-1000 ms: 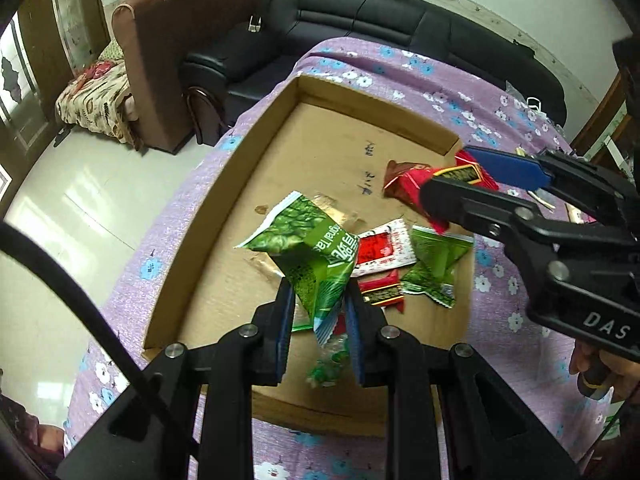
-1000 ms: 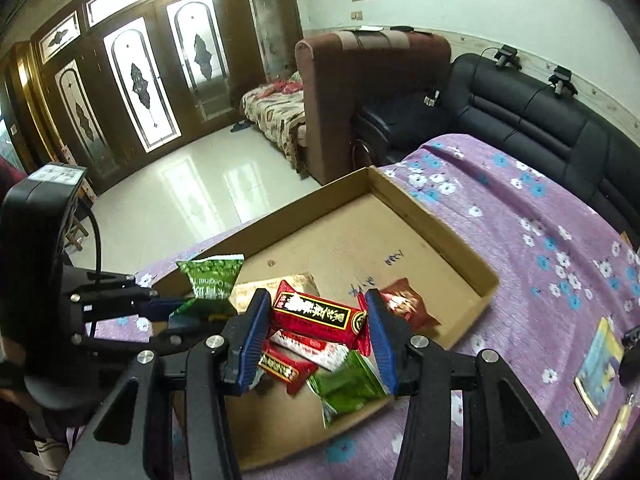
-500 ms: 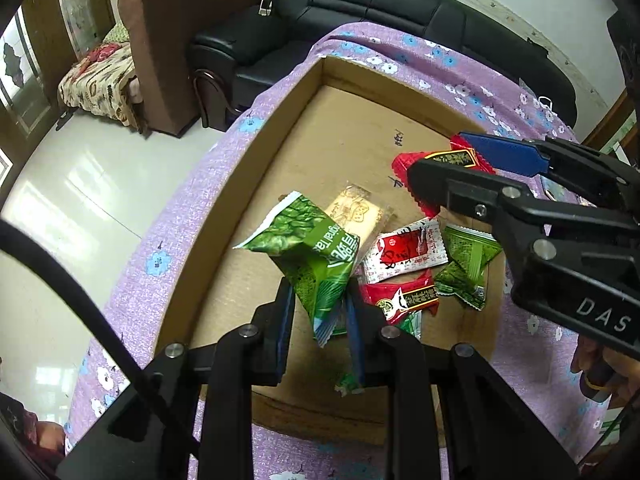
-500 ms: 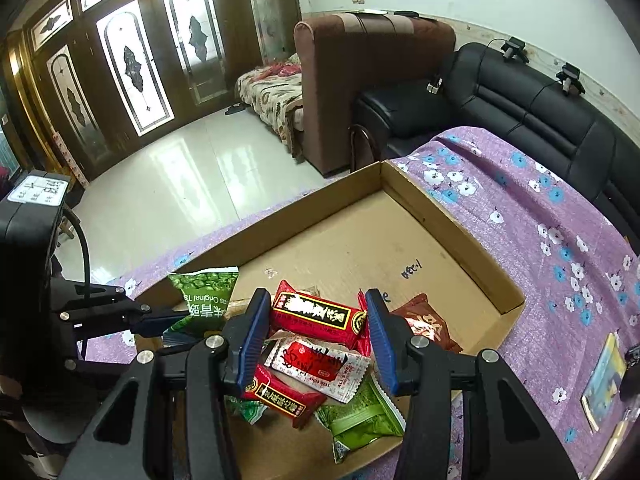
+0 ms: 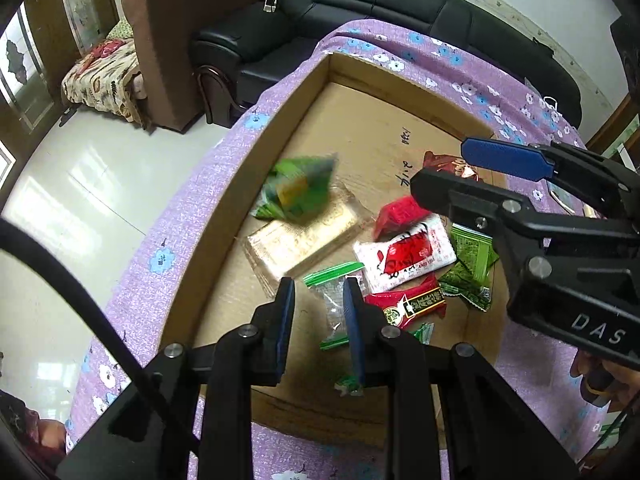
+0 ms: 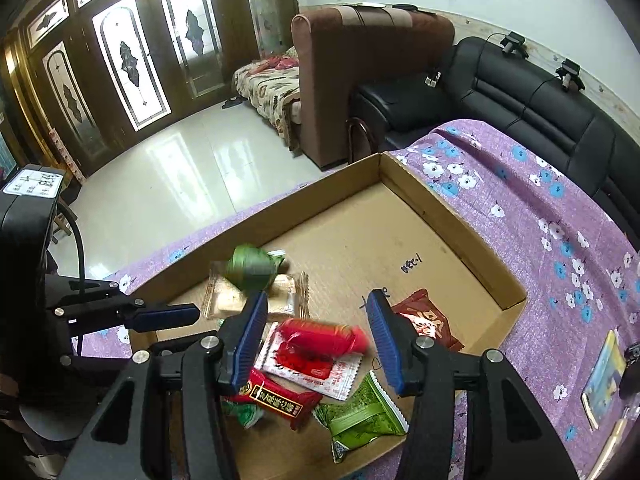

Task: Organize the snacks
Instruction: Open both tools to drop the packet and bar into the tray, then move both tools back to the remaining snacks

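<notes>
Motion-blurred green snack packet (image 5: pixel 298 190) and red snack packet (image 6: pixel 324 338) fall free into the shallow cardboard tray (image 5: pixel 280 120) on purple floral cloth (image 5: pixel 192 200). Left gripper (image 5: pixel 318 312) narrow, empty; right gripper (image 6: pixel 316 328) jaws just opened, gripping nothing.

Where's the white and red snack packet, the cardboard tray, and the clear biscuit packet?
white and red snack packet (image 5: pixel 404 254), left wrist view, its middle.
cardboard tray (image 6: pixel 452 224), right wrist view, right wall.
clear biscuit packet (image 5: pixel 296 240), left wrist view, its middle.

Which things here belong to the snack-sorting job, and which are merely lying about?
Job: cardboard tray, green packet, red packet, white sachet, left gripper, right gripper.
Lying about: black sofa, brown armchair, card.
</notes>
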Demonstrator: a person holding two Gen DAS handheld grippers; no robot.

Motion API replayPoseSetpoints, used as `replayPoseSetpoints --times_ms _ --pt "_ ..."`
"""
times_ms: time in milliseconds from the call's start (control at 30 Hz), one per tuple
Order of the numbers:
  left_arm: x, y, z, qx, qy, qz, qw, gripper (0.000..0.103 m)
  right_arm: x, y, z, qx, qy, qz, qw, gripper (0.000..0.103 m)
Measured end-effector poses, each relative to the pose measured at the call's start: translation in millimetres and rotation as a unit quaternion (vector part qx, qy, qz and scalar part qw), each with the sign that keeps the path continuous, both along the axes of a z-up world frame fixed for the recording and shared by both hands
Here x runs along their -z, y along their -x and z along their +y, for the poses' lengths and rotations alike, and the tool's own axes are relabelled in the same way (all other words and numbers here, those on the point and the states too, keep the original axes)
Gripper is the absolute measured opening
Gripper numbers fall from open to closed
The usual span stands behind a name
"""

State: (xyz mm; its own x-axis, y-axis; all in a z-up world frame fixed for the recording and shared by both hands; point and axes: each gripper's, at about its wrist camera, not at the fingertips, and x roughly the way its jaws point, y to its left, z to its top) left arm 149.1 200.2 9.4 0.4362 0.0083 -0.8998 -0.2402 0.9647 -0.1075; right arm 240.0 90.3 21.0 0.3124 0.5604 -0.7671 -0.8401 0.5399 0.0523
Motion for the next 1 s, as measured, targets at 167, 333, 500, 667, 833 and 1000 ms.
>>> replayPoseSetpoints --times_ms 167,333,500,667,833,1000 --pt "-4 3 -1 0.0 -0.003 -0.003 1.0 0.027 -2 1 -2 -0.001 -0.005 0.0 1.0 0.057" --pt "-12 7 -5 0.003 -0.009 -0.01 0.9999 0.034 -17 6 -15 0.002 -0.03 -0.004 1.0 0.058" --pt "-25 14 -16 0.007 -0.012 -0.024 0.9996 0.061 -36 17 -47 0.008 -0.065 -0.012 0.998 0.061" --pt "-55 28 -52 0.04 -0.029 -0.058 0.9971 0.082 -44 41 -118 0.034 -0.114 -0.016 0.993 0.071" --pt "-70 33 -115 0.109 -0.03 -0.076 0.9907 0.095 -23 58 -222 0.114 -0.113 -0.008 0.987 0.073" --pt "-51 25 -191 0.181 -0.03 -0.048 0.9818 0.096 -6 45 -330 0.241 -0.088 -0.015 0.966 0.075"
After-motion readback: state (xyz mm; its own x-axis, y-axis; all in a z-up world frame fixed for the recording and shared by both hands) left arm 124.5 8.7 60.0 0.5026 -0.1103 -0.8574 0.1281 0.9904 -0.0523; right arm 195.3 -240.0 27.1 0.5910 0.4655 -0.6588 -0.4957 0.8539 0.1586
